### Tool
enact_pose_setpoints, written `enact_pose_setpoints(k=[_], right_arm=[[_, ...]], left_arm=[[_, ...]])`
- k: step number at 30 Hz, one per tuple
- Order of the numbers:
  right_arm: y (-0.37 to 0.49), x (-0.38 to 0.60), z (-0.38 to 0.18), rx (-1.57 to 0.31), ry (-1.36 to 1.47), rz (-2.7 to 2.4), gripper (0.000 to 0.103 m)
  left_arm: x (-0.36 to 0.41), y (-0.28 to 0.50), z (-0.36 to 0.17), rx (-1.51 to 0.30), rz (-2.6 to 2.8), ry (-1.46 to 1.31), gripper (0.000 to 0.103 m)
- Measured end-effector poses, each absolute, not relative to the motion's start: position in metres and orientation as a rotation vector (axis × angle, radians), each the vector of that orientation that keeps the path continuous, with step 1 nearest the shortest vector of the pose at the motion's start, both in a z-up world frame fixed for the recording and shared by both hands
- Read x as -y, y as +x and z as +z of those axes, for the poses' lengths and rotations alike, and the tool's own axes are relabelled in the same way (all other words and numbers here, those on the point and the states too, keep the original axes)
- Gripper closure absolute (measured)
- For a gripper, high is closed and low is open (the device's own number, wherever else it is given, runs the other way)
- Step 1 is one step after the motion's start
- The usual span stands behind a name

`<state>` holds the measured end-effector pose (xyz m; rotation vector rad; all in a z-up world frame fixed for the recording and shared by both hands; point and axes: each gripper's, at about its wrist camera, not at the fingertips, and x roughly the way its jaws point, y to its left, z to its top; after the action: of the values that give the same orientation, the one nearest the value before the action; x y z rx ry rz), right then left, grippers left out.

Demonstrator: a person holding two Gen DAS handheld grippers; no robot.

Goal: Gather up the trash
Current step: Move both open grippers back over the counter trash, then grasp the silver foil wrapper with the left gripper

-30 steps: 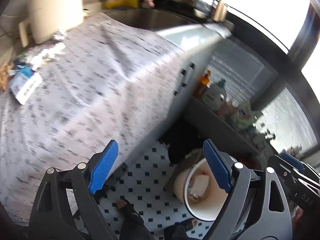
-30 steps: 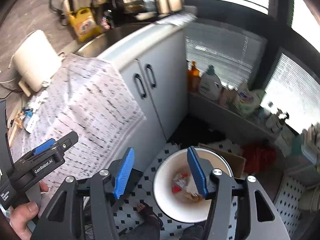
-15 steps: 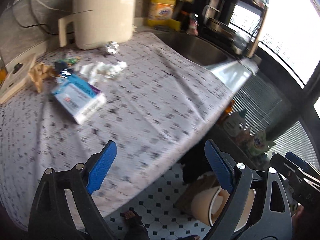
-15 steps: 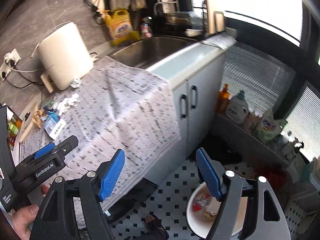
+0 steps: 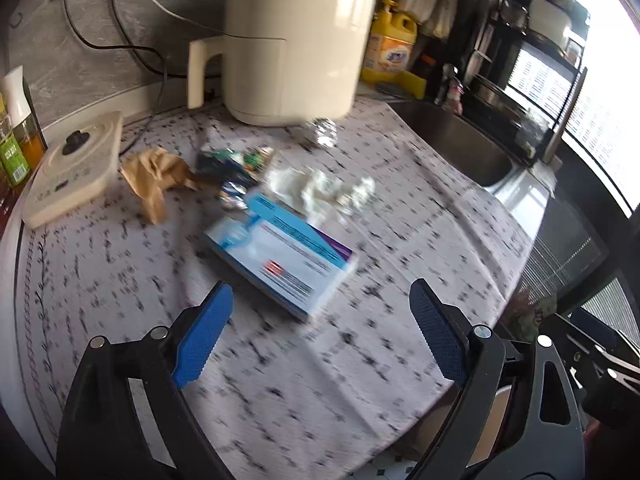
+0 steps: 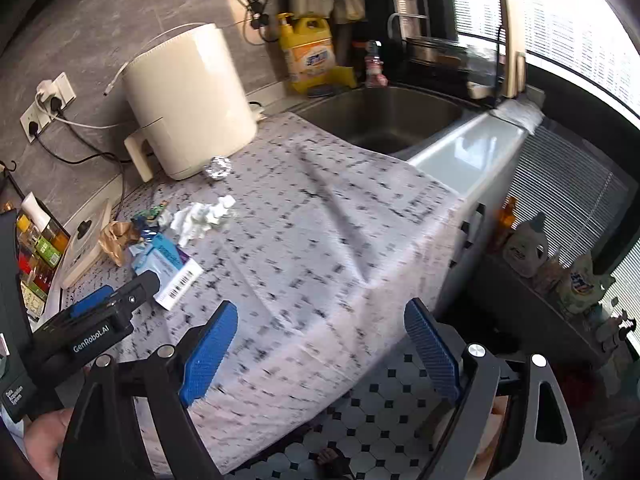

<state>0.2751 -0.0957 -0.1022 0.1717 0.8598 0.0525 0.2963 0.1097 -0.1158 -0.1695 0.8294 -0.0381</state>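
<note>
- Two grippers, both empty: left gripper (image 5: 320,332) jaws apart, right gripper (image 6: 320,344) jaws just been opening, now wide.
- Blue-white box (image 5: 280,256) flat on cloth-covered surface (image 5: 420,208), just ahead of left gripper.
- White tissue (image 5: 320,192), brown paper (image 5: 154,178), foil ball (image 5: 322,132) beyond; wrappers blurred.

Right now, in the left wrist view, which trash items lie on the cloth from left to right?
Crumpled brown paper → green and blue wrappers → crumpled white tissue; the foil ball sits behind, and the blue and white box in front.
</note>
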Motion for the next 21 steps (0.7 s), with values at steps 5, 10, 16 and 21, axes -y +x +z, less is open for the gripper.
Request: enact_pose_setpoints(k=[5, 10, 16, 21], right_arm=[[0.289, 0.072, -0.102, -0.864, 0.149, 0.066, 0.018], [0.301, 0.054, -0.104, -0.873, 0.129, 0.073, 0.018], [0.309, 0.047, -0.107, -0.888, 0.122, 0.054, 0.018], [0.315, 0.042, -0.11, -0.896, 0.118, 0.055, 0.018]], left_arm=[[-0.137, 0.308, -0.114, -0.814, -0.022, -0.195, 0.014], [-0.154, 0.322, -0.118, -0.808, -0.014, -0.212, 0.015], [-0.166, 0.344, -0.131, -0.835, -0.019, -0.225, 0.028], [-0.168, 0.362, -0.139, -0.852, -0.027, -0.22, 0.037]])
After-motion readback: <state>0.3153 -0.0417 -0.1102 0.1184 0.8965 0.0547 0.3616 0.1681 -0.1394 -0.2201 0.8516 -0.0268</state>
